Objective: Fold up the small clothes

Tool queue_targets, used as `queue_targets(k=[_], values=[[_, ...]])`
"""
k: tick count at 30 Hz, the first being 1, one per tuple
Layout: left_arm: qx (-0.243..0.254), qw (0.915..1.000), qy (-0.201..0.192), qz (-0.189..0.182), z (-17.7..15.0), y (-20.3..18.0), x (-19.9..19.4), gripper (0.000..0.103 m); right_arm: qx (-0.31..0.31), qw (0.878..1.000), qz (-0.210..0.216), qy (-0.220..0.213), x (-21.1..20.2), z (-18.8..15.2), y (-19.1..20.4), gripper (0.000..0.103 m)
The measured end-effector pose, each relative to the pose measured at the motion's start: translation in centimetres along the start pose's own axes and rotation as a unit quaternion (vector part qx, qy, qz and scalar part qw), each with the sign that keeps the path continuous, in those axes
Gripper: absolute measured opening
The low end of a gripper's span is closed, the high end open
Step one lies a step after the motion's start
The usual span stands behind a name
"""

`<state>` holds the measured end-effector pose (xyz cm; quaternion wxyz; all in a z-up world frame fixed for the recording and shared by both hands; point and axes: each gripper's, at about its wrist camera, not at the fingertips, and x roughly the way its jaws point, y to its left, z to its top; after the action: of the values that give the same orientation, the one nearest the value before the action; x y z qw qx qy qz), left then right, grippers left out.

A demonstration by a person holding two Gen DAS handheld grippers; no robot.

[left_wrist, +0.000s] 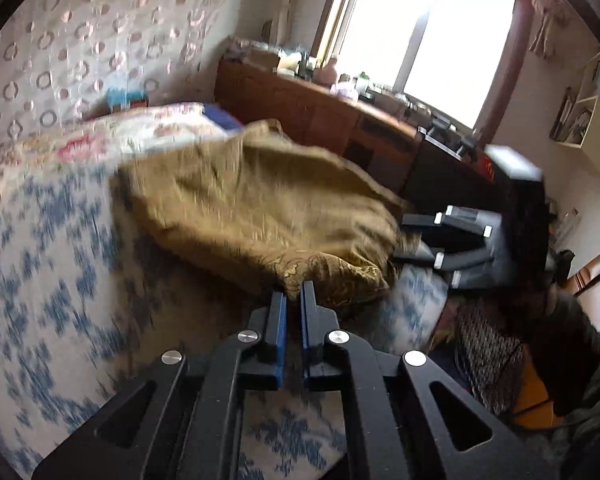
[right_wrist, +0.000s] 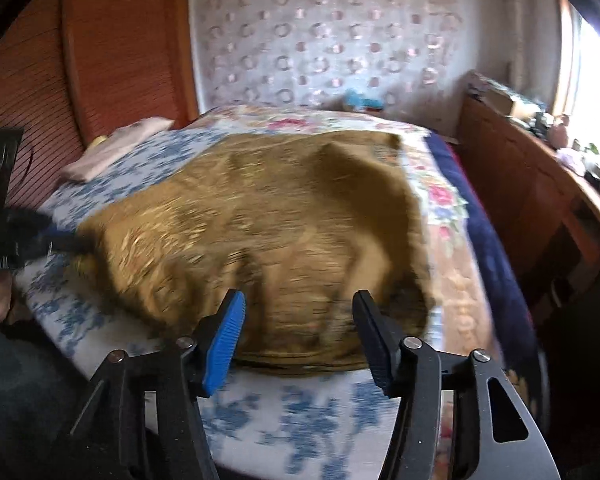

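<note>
The biggest risk sits with the olive-brown garment [right_wrist: 260, 224] itself: it lies spread and rumpled across the bed [right_wrist: 324, 412], one edge lifted, and with only one corner held it could slump back into a heap instead of folding clean. Both views are smeared with motion, so a fast sweep looks likely to drag the whole cloth along the bedspread. Next, the left tongs [left_wrist: 293, 292] are pinched narrow on a bunched corner of the garment; that small bite of fabric could slip out under a tug. The right tongs [right_wrist: 298, 308] stand wide, holding nothing, hovering over the near hem; closing there might catch the bedspread too.

The bed wears a white cover with blue flowers, a pink floral quilt [right_wrist: 440, 196] beyond it, a small folded pale cloth [right_wrist: 112, 148] near the wooden headboard [right_wrist: 120, 40]. A wall of ringed pattern, a long wooden sideboard [left_wrist: 320, 112] cluttered on top, and a bright window [left_wrist: 428, 36] close the room.
</note>
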<state>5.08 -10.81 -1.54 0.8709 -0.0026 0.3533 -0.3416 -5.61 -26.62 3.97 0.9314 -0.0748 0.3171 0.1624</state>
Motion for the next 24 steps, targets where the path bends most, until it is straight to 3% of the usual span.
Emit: queue_targets(k=[11, 19, 24], values=[[-0.010, 0.9993, -0.034, 0.008, 4.1, 0.9, 0.3, 0.006, -0.026, 0.999, 0.024, 0.009, 0.7, -0.3, 0.7, 0.070], [-0.021, 0.9987, -0.045, 0.013, 4.7, 2.1, 0.1, 0.006, -0.057, 0.997, -0.036, 0.034, 2.1, -0.1, 0.3, 0.071], [-0.030, 0.9981, -0.053, 0.010, 5.4, 3.3, 0.0, 0.006, -0.053, 0.997, -0.048, 0.029, 2.6, 0.8, -1.0, 0.071]])
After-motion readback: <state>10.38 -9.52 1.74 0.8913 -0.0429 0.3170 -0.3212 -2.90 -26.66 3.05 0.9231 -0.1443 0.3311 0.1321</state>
